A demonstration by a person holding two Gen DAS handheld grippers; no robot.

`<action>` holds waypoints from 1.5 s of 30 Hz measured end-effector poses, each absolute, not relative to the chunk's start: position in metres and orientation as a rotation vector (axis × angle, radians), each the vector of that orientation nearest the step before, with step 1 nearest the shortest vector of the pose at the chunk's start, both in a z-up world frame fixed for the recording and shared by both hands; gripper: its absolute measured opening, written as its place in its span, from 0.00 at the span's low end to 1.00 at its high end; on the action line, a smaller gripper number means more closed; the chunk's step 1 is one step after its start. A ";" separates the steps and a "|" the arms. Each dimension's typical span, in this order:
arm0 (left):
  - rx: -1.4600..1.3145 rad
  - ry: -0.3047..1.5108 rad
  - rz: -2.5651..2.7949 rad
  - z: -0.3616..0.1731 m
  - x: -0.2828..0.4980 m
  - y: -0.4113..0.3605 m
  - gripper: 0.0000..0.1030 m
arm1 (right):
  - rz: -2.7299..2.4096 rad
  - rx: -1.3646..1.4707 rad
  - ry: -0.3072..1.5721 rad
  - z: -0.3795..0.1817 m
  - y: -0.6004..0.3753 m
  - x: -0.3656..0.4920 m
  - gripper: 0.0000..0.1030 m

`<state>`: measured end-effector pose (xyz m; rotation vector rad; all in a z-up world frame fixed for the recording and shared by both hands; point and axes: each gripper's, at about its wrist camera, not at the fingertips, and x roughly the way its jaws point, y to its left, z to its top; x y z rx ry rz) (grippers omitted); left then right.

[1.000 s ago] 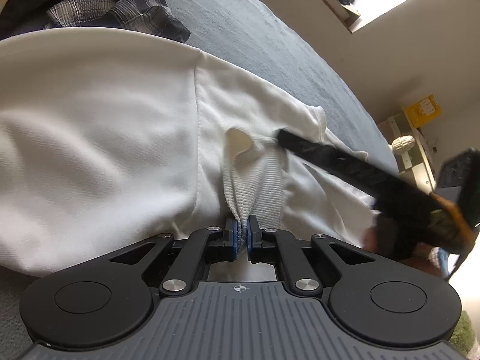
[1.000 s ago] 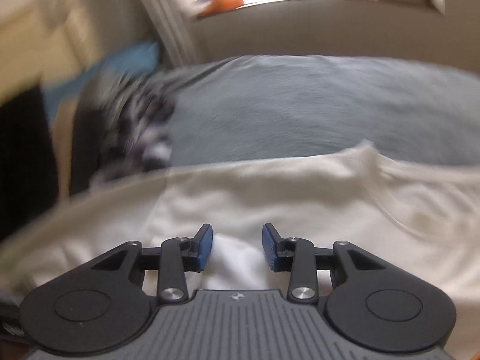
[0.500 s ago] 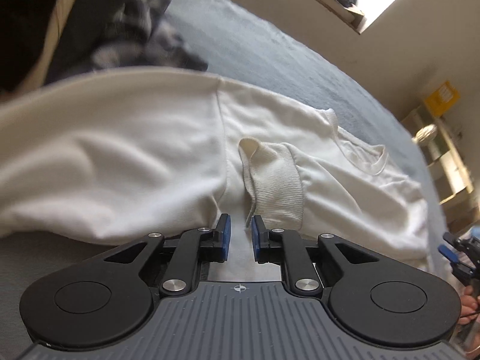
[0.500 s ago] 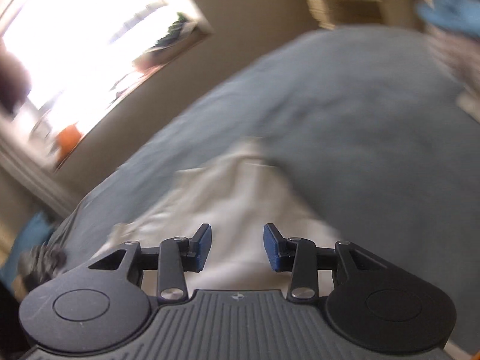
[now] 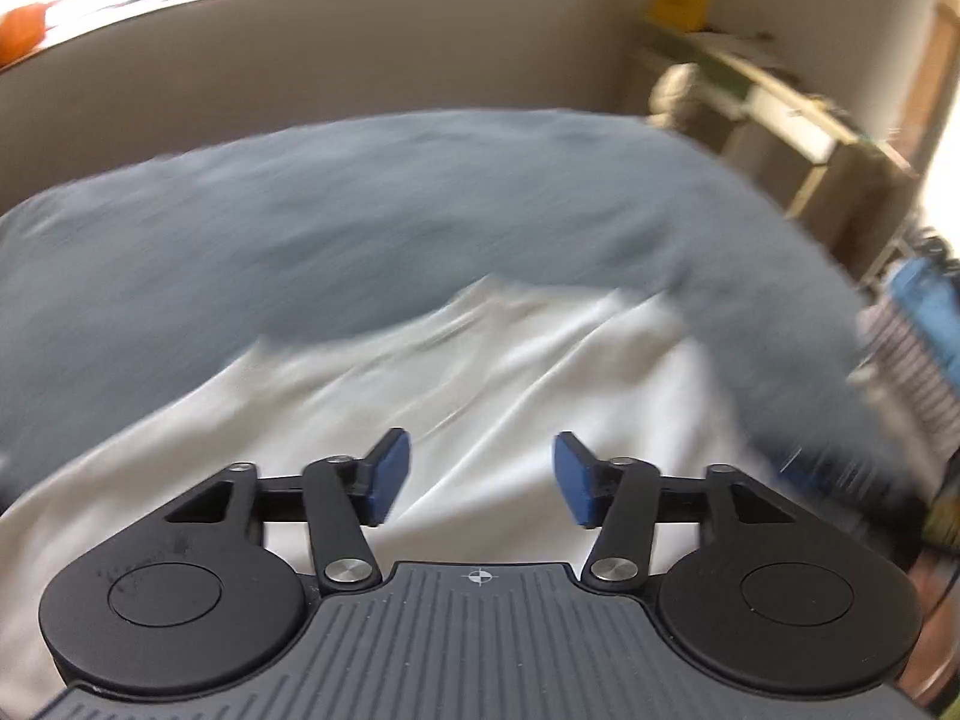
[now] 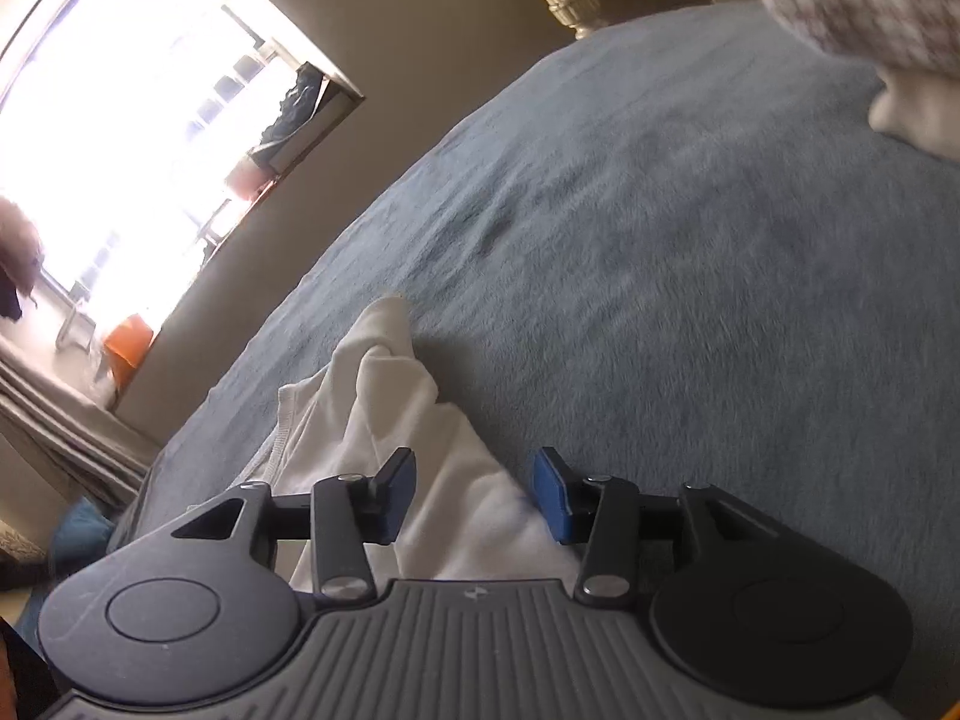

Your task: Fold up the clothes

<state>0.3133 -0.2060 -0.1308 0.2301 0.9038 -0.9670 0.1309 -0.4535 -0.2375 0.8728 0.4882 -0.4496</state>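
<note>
A white sweatshirt lies rumpled on a grey-blue bedspread; the left wrist view is motion-blurred. My left gripper hovers over the white cloth, open, nothing between its blue pads. In the right wrist view a corner of the same white sweatshirt with a ribbed edge runs toward me across the bedspread. My right gripper is open just above that cloth, its pads either side of a fold, not closed on it.
A bright window fills the wall beyond the bed. Wooden shelves stand at the right, with striped and blue fabric beside the bed edge. A checked cloth and a pale item lie at the far right corner.
My left gripper let go of the ribbed cuff, opened wide and swung right across the bed. The right gripper stayed open and settled over the sweatshirt's corner.
</note>
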 end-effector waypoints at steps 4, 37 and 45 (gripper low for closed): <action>0.316 0.894 -1.000 -0.143 0.314 -0.313 0.56 | -0.374 0.898 0.555 -0.241 -0.461 0.141 0.47; -0.102 1.146 -0.714 -0.238 0.365 -0.374 0.09 | -0.363 1.018 0.518 -0.275 -0.467 0.122 0.03; -0.303 1.124 -0.628 -0.198 0.390 -0.337 0.27 | -0.354 1.075 0.511 -0.277 -0.469 0.112 0.02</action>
